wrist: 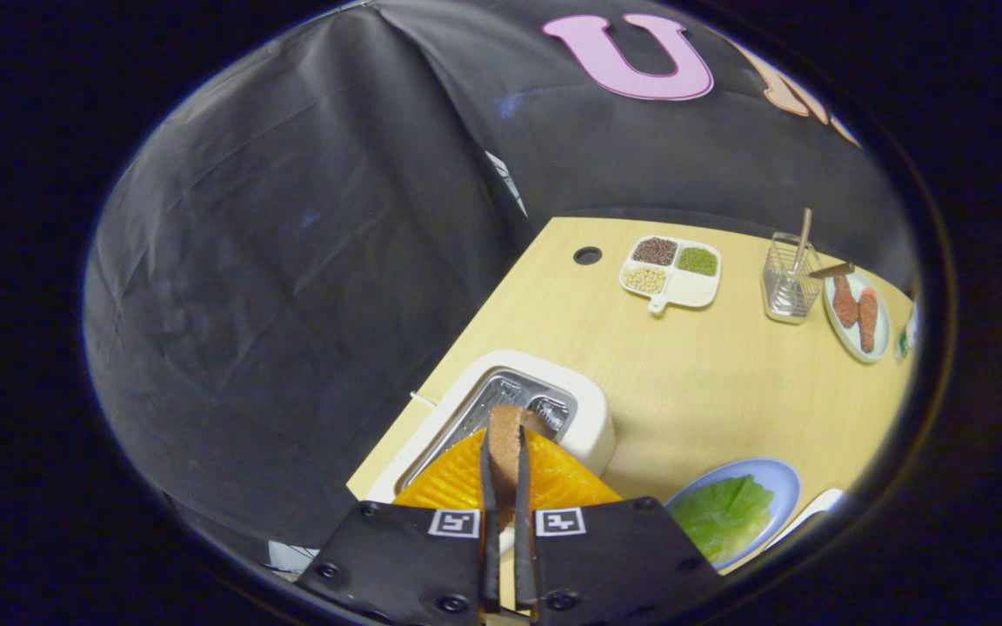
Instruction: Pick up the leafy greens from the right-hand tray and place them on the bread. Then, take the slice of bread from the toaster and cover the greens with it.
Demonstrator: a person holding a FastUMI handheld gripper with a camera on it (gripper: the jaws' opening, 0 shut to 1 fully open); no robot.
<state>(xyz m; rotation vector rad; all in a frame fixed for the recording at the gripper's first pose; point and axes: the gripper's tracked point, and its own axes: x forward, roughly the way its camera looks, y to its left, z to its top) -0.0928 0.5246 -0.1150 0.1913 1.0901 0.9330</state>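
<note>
Bread slice (505, 435) sits pinched edge-on between the fingers of the gripper (505, 452), both pressing on its flat faces. The slice is just above the slot of the white toaster (588, 417), apparently part-way out; whether its lower edge has cleared the slot cannot be told. Leafy greens (723, 513) lie on a pale blue plate (775, 482) on the wooden table (684, 382), beside the toaster. If a bottom slice lies under the greens, it is hidden.

Judgement: step in hand is the second half of the task, carrying the toaster slice over to cover the greens.

Notes for doing it well:
- Lift straight along the slot until the slice is fully free, so it does not catch on the metal rim.
- Keep the pinch firm; a thin slice held near its top edge may swing or slip.
- Rotate the slice flat before lowering, centre it over the greens, release low.

Well beyond: divided dish of grains (671, 269), wire basket (788, 287), plate with sausages (856, 315).
</note>
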